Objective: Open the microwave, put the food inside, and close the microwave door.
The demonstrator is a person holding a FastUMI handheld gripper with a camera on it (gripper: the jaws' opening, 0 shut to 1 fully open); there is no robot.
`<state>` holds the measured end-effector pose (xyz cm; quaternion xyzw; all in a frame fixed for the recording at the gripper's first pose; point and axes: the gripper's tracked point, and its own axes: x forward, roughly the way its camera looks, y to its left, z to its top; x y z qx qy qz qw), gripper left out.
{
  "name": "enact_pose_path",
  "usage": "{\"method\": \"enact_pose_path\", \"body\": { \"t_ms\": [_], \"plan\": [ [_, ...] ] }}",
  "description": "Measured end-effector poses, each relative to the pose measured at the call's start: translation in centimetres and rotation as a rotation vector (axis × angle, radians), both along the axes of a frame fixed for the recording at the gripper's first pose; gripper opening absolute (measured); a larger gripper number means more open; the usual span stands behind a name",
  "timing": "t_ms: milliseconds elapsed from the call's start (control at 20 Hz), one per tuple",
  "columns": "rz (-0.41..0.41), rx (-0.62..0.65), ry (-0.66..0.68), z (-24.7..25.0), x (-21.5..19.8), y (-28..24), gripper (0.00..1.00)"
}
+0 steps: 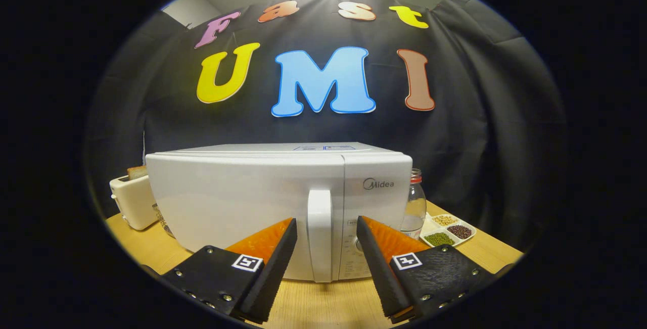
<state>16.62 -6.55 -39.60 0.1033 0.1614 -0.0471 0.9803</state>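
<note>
The gripper (326,230) is spread wide, its fingers (275,248) holding nothing; the microwave (263,202) stands just ahead of them on the table (323,303), door shut, its upright handle (320,235) lined up with the gap between the tips, though whether it lies between them or just beyond cannot be told. Left of the fingers, past the microwave, sits a toaster (132,200) with bread (136,171) in its slot; right of them, beyond, stand a jar (415,202) and a tray (447,229) of beans.
</note>
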Motion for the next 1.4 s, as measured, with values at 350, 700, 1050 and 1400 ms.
{"method": "enact_pose_path", "body": {
  "t_ms": [350, 700, 1050, 1400],
  "plan": [
    [0.025, -0.04, 0.011, -1.3, 0.9, 0.8, 0.37],
    [0.023, -0.048, 0.019, -1.3, 0.9, 0.9, 0.26],
    [0.052, 0.004, -0.015, -1.1, 0.7, 1.1, 0.17],
    [0.066, 0.012, -0.007, -1.2, 0.3, 1.1, 0.12]
  ]
}}
